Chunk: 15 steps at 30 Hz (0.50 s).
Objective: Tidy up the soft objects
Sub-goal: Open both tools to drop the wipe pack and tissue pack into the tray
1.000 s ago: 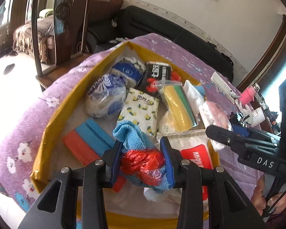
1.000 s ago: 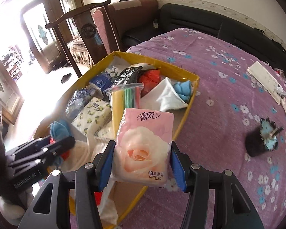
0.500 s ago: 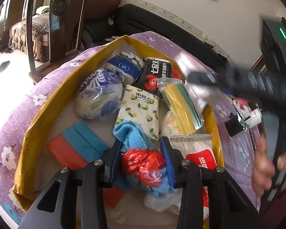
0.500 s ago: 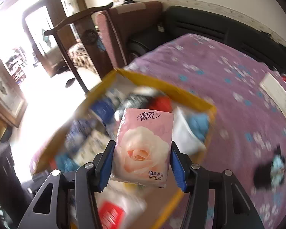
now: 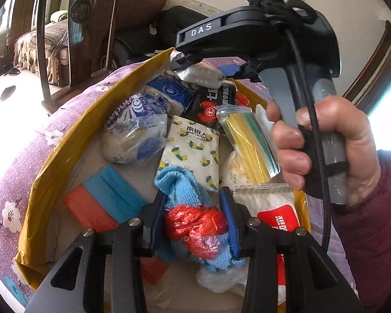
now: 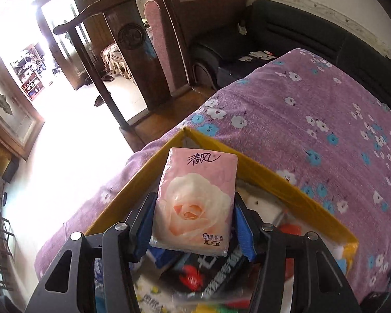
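left gripper (image 5: 195, 230) clamped on a blue cloth with red plastic bag (image 5: 193, 224), low over the near end of the yellow box (image 5: 65, 140); right gripper (image 6: 193, 221) clamped on a pink tissue pack (image 6: 195, 203) above the box's far corner. risk: the far end is crowded, so a released pack may perch on other packets or slide over the rim; the cloth may snag.

The box (image 5: 65, 140) sits on the covered table (image 5: 18, 172), packed full. Sponge (image 5: 104, 198) near left, tissue pack (image 5: 193, 154) in the middle, bag of strips (image 5: 247, 140) to its right, chair (image 5: 91, 34) beyond.
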### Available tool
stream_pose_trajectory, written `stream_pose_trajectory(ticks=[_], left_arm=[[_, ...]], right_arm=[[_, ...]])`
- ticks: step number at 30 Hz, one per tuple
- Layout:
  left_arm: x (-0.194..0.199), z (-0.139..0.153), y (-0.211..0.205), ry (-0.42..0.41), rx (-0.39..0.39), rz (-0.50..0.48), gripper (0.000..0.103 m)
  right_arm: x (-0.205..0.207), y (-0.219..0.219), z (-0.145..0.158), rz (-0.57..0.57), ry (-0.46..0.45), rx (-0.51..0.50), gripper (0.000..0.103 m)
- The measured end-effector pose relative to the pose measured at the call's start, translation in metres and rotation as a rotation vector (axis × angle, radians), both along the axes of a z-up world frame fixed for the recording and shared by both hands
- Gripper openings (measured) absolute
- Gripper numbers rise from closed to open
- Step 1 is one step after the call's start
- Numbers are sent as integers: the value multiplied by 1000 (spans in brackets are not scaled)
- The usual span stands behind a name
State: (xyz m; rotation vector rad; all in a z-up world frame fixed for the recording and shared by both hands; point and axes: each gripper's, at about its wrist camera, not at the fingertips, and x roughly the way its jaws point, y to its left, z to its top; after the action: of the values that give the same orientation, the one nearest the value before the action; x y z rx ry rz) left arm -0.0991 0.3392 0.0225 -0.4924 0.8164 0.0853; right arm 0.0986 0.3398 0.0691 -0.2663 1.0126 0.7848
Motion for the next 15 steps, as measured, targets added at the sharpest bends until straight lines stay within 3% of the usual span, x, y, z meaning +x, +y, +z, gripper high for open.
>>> stream_pose_trajectory(ticks=[2, 4, 11, 15], left_arm=[[-1, 1, -2, 0, 5, 3, 39], [-2, 1, -2, -3, 0, 3, 42], [-15, 23, -3, -52, -28, 23, 84], [-30, 43, -2, -87, -11, 54, 93]], right_arm=[[0, 0, 0, -12, -13, 5, 62], [-1, -4, 1, -22, -5, 25, 71], [-23, -46, 41, -64, -85, 102, 77], [-49, -81, 63, -73, -142, 124, 83]])
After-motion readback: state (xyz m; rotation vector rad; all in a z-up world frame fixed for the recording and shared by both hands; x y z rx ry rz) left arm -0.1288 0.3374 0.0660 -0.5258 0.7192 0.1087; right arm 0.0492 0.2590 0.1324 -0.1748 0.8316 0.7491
